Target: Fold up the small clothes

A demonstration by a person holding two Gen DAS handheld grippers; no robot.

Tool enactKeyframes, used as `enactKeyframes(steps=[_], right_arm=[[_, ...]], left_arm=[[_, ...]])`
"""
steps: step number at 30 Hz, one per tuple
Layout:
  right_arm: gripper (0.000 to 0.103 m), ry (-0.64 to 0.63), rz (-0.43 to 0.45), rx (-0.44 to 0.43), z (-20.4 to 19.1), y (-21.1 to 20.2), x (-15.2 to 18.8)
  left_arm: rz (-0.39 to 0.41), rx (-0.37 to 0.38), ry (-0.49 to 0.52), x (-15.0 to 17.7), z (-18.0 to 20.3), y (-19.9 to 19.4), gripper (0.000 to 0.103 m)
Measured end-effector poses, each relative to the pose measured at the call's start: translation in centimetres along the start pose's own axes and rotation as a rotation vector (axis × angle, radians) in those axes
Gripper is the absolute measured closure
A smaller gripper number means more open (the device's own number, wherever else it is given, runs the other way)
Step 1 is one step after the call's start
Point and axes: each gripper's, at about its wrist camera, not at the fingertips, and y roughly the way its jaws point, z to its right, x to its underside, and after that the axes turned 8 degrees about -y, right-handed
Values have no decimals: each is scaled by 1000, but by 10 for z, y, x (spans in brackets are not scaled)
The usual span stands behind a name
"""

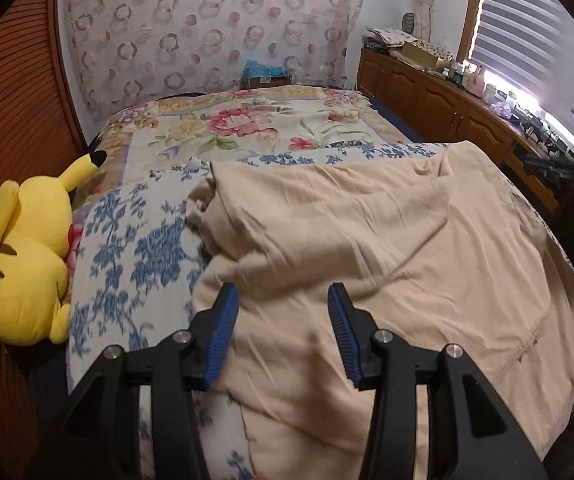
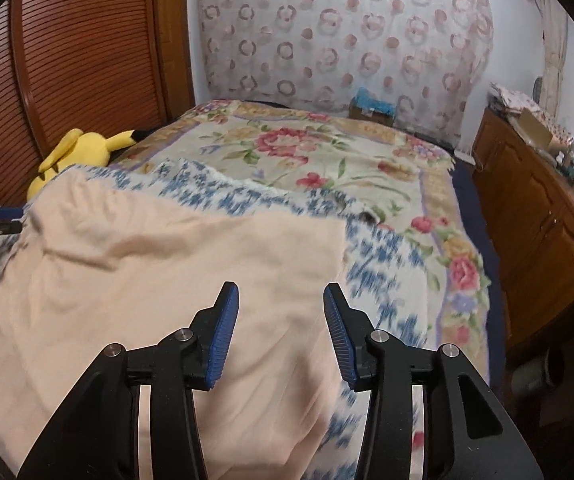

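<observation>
Beige garment (image 1: pixel 367 240) spread flat on bed (image 1: pixel 247 120), atop blue-flowered blanket (image 1: pixel 135 248). Left tongs (image 1: pixel 283 308) and right tongs (image 2: pixel 281 306) part-open over garment, gripping nothing. Yellow plush (image 1: pixel 27 260) beside blanket.

I see a bed (image 2: pixel 439 216) under a floral cover, a ring-patterned curtain (image 1: pixel 211 28) behind it, a slatted wooden door (image 2: pixel 87 60) left, and a wooden cabinet (image 1: pixel 427 96) beneath a bright, blind-covered window (image 1: pixel 527 28).

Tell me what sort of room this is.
Most likely a home bedroom: a bed under a floral blanket, a yellow plush toy by its edge, and a wooden sideboard cluttered with household items below a window blind.
</observation>
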Motion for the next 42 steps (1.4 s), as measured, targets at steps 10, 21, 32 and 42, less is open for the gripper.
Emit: enactKeyframes(steps=[10,21,32,42], right_arm=[[59,43,8,-41,-30,-31,33],[50,32,41,-36,-43,-84,48],[50,138,-108,-52,-35,-25,91],[50,181,-117,-43,-30,-7,89]], left_arm=[[-5,13,-6,24,18,-19,58],[-4,39,14,51,37,-40,58],[-24,2,-23,59,16,-30,58],[-11,-69,-79,54,-14,-28,58]])
